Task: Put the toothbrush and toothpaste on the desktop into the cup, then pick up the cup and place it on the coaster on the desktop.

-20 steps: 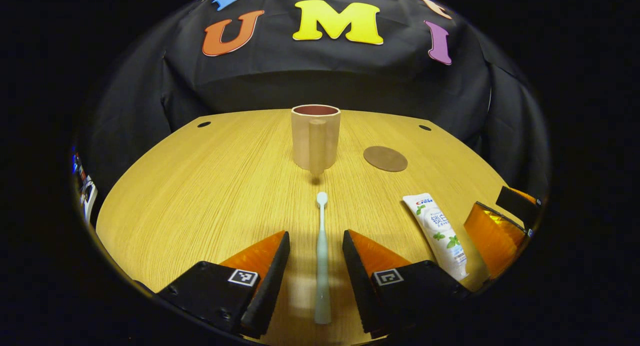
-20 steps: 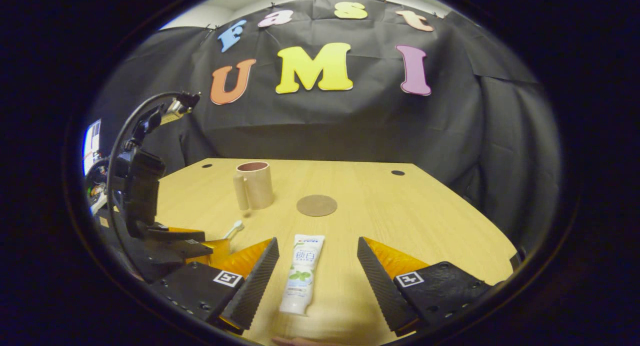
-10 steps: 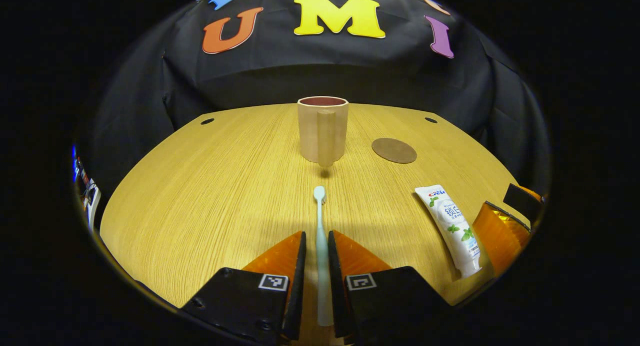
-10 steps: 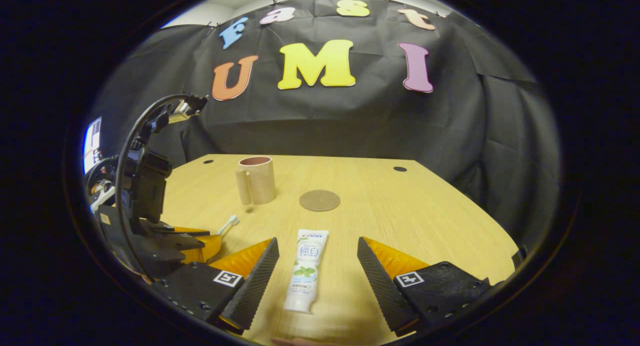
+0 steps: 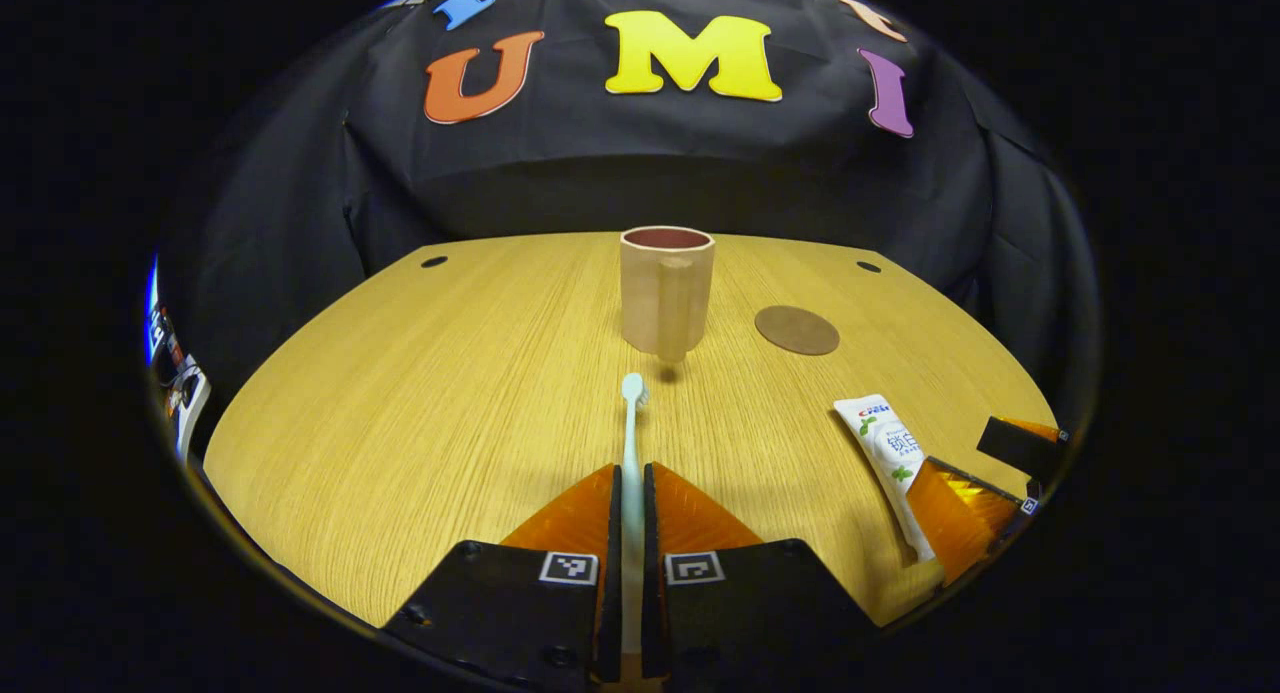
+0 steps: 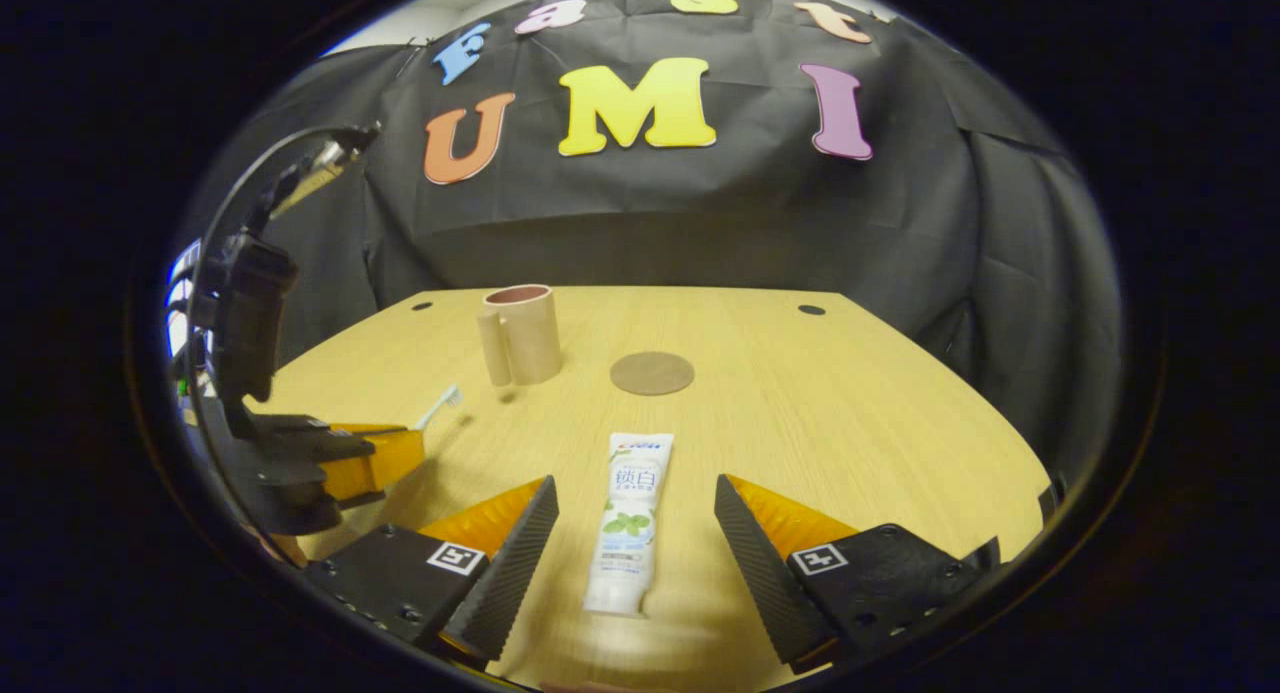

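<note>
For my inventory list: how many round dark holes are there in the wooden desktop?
2. One hole lies near the far left corner of the desktop, behind the cup. The other hole lies near the far right corner, beyond the coaster. The grippers may hide more.

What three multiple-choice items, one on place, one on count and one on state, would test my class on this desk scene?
1. Where does the coaster lie?
A. under the cup
B. bare on the desk, beside the cup
C. on the toothpaste

2. How many things stand in the cup?
A. none
B. one
C. two

3. How is the left gripper?
A. wide open
B. shut on the toothbrush
C. shut on the toothpaste tube

Key: 1 B, the coaster sits apart from the cup; 2 A, toothbrush and tube are both outside it; 3 B, both fingers press on the handle.
</note>
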A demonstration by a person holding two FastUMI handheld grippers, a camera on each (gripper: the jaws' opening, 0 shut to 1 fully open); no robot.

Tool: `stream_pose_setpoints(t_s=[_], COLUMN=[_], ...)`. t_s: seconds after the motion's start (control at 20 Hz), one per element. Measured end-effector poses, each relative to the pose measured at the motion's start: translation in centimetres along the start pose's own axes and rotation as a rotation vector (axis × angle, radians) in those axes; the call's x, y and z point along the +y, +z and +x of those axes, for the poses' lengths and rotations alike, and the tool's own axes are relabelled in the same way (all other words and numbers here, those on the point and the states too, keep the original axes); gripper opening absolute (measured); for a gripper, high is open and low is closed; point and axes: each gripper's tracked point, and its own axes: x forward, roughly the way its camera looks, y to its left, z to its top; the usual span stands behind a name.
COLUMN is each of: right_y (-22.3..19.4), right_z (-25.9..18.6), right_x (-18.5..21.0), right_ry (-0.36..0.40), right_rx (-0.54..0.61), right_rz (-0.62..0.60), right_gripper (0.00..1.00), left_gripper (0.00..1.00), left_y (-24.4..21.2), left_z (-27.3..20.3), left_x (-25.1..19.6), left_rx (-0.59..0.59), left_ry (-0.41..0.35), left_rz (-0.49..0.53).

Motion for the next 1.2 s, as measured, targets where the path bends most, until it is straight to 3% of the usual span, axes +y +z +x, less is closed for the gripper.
stream_pose_setpoints(t_s=[0.25,0.55,0.6,0.85,0.95,1.05,1.2], right_y=[-1.8,-4.0,-3.8,-3.7,-3.6,-3.6,-3.0], right_z=[0.7,1.8,1.8,2.5,2.6,2.7,2.4], right_x=[0.7,1.3,1.2,0.6,0.8,0.9,1.0], right_ry=[0.008,0.024,0.021,-0.004,-0.004,0.005,0.033], right_rx=[0.067,0.156,0.155,0.161,0.161,0.157,0.134], right_rz=[0.013,0.042,0.046,0.046,0.05,0.038,0.076], right_gripper=[0.92,0.77,0.67,0.51,0.38,0.38,0.27], left_gripper=[0.11,0.11,0.11,0.11,0.11,0.11,0.11], left_y=[3.7,7.9,8.1,8.6,8.9,9.1,9.7], left_z=[-2.6,-6.0,-6.3,-7.1,-7.3,-7.0,-6.3], left_x=[0.6,2.2,2.3,1.7,1.5,2.1,2.4], left_rx=[-0.142,-0.29,-0.294,-0.313,-0.329,-0.336,-0.346], left_ry=[0.027,0.063,0.068,0.047,0.04,0.05,0.052], left_rz=[-0.012,0.004,0.014,0.017,0.011,0.008,0.006])
